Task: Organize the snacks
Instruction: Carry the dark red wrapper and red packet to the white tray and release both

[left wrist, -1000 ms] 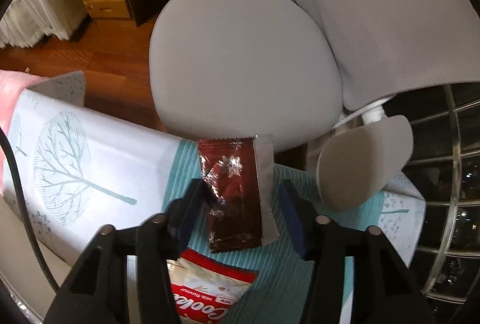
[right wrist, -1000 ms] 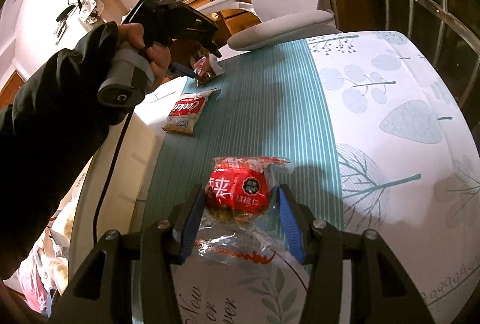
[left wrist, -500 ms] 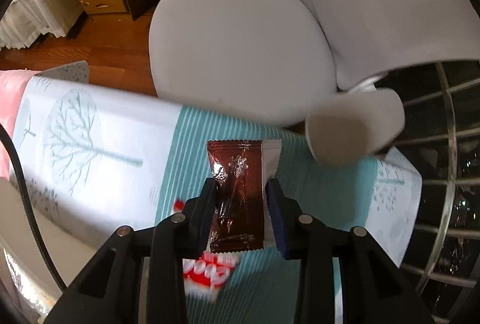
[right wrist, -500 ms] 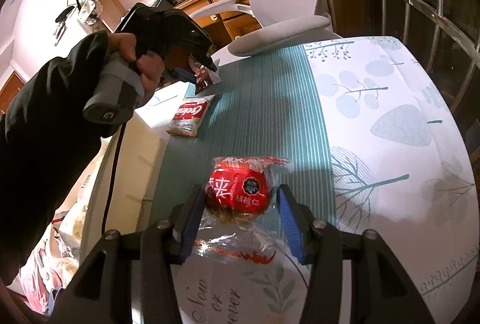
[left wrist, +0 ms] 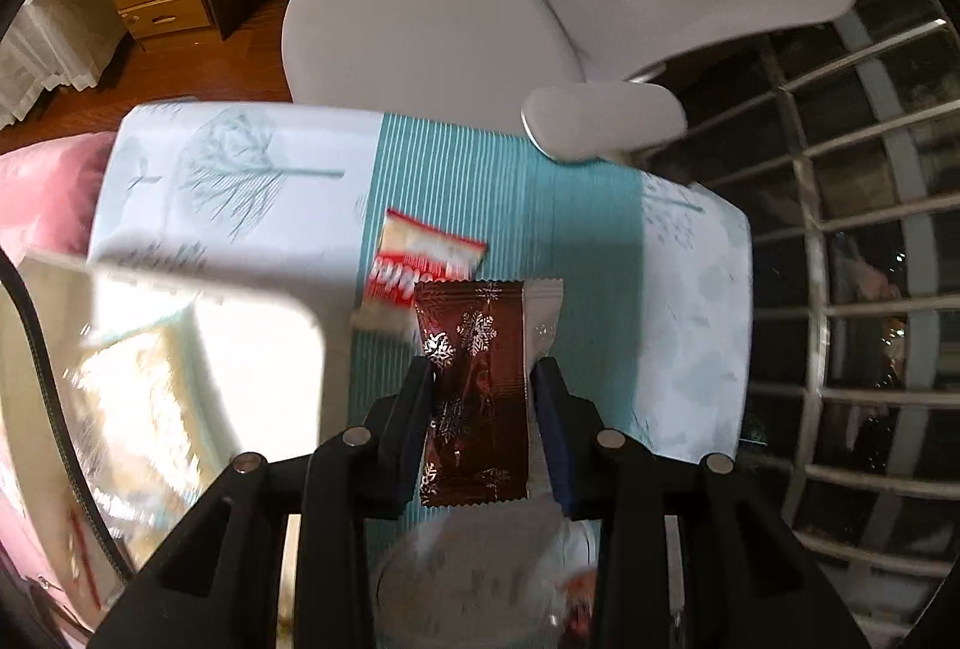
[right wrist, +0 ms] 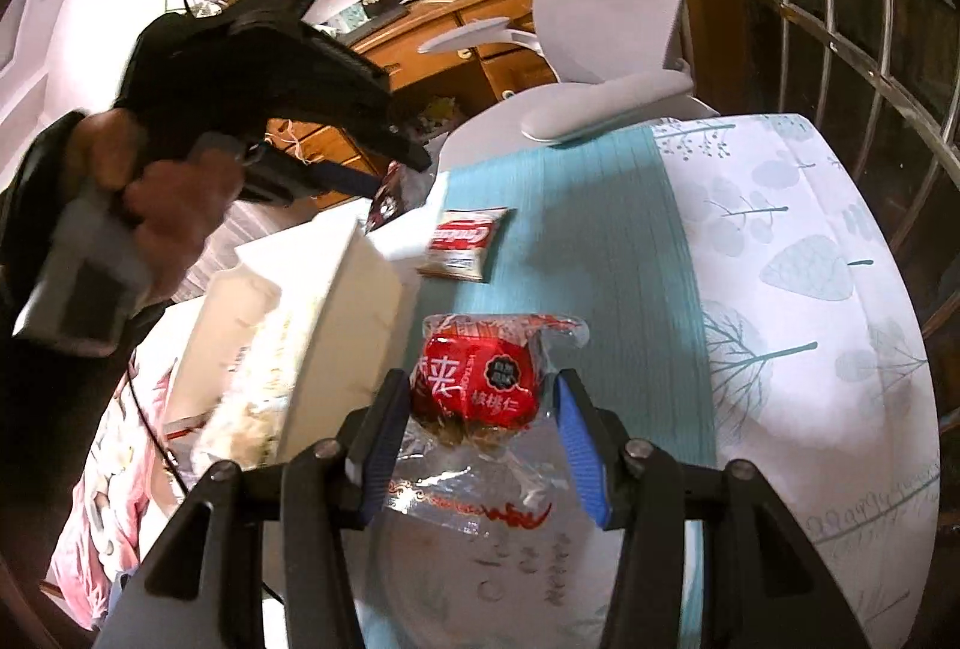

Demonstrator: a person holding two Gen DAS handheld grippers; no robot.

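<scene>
Snacks are what we are sorting, and we see three of them. Our left gripper (left wrist: 483,397) is clenched on a dark brown foil sachet printed with silver snowflakes (left wrist: 474,397): the packet stands lengthwise between the two blue-padded fingers (left wrist: 549,424), its sides pressed by both pads, its top end sticking out past the fingertips and its bottom edge lying back between the black arms. It hangs clear above the table covered by a white leaf-print cloth with a teal striped band (left wrist: 588,229). From the right wrist view we see the same gripper held up in a hand (right wrist: 162,205) beyond a white box (right wrist: 342,307), with the sachet poking out at its tip.

Our right gripper (right wrist: 477,427) grasps a clear plastic bag with a red label bearing white characters (right wrist: 474,385). The bag sits between the blue pads; the left pad touches its side, while at the right pad we see only crinkled clear film, so we judge the grip from the bag's raised position.

On the teal band, well apart from both jaws, lies a red and white flat cookie packet (right wrist: 465,244), just beside the white box. A grey office chair (left wrist: 420,24) stands at the table's far edge.
</scene>
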